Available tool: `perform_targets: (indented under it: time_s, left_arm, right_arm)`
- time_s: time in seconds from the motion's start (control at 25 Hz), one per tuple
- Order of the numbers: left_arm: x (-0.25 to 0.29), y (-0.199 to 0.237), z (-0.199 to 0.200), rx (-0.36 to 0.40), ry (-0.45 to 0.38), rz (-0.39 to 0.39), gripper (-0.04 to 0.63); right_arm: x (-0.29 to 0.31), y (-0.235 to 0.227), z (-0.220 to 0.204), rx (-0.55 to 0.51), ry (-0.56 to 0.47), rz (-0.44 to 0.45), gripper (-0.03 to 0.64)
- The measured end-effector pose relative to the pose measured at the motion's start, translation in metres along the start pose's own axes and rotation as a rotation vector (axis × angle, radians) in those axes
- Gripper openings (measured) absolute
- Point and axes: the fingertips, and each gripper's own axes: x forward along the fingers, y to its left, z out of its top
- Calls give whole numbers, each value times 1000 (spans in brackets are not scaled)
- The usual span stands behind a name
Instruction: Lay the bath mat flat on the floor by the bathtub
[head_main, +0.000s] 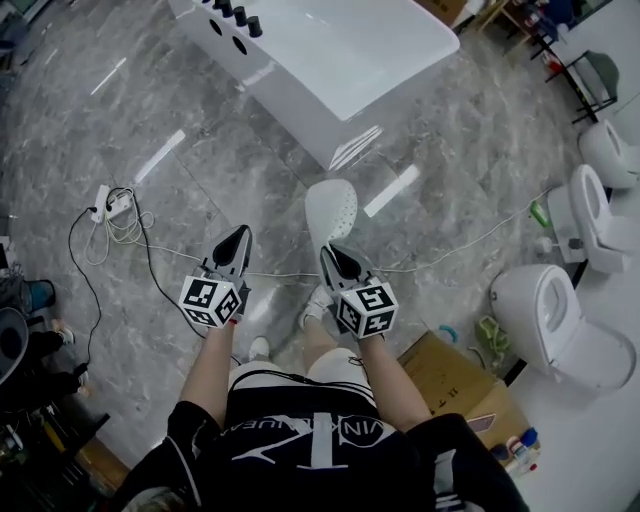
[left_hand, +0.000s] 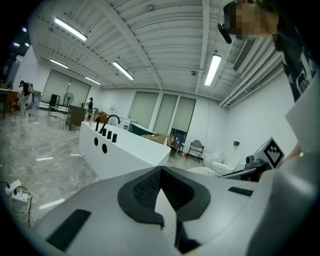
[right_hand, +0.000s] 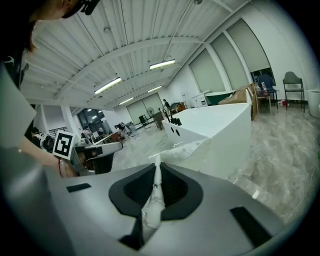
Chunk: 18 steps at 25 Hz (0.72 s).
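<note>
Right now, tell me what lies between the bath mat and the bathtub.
Head view: only bare grey floor between the bath mat and the bathtub.

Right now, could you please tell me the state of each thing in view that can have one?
bath mat: gripped by one edge, held off the floor, not yet laid flat.
right gripper: shut on the bath mat.
left gripper: shut, nothing between its jaws.
bathtub: empty, with no water visible.
</note>
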Motion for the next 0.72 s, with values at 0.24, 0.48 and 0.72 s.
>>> perform_targets:
  time_s: [0.24,0.48,0.72]
  left_arm:
    - [36,11,-22,-16,4,49,14]
    - [53,50,-55,-17,30,122,14]
    - [48,104,-82,-25,43,207,14]
  right_arm:
    - [45,-36,-13,9,40,34,37]
    - [100,-39,-30,24,57,77,36]
    - [165,-14,-33,166,2,152,35]
